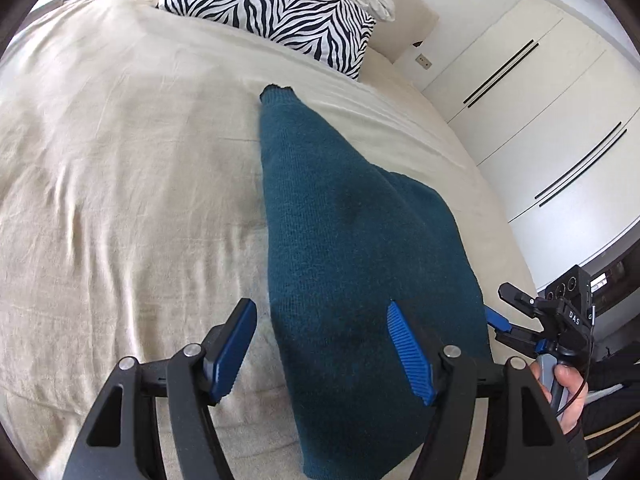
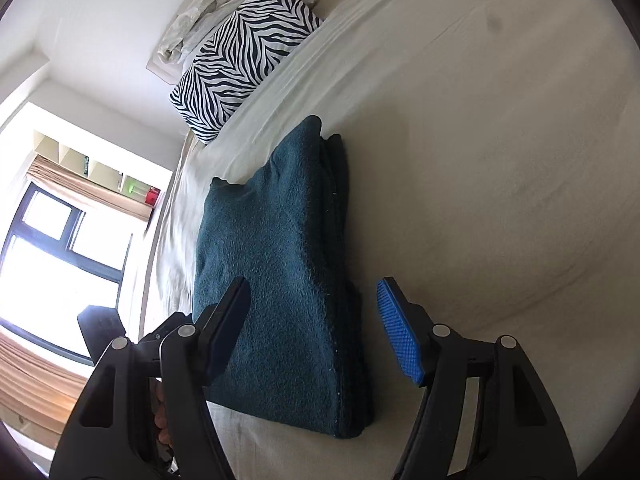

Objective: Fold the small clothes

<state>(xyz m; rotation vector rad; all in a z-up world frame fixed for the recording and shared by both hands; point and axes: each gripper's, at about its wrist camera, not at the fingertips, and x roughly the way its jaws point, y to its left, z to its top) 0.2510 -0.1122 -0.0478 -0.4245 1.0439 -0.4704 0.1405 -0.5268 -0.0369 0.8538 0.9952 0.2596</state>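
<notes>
1. A folded teal knit garment (image 1: 344,248) lies on a bed (image 1: 120,160) covered with a beige sheet, a sleeve or narrow end stretching toward the zebra-print pillow (image 1: 276,12) at the head of the bed.
2. The left tool (image 1: 320,344) hovers over the near end of the garment, angled downward, its jaws spread and released; the blue ribbed pad (image 1: 410,354) sits over the knit, the other pad over the bare sheet, neither pressing the fabric.
3. The right tool (image 2: 314,330), seen from its own camera, also tilts downward with its jaws apart and released. The thick folded edge of the garment (image 2: 280,260) lies between the two fingers, with a gap on each side.
4. In the left wrist view, the right tool (image 1: 500,312) shows at the garment's far edge, and the person's hand (image 1: 568,388) is wrapped around its handle.
5. A crumpled white bedsheet (image 2: 208,12) is bunched behind the pillow; white wardrobe doors (image 1: 540,100) stand beside the bed, and a bright window (image 2: 60,248) lies on the other side.
</notes>
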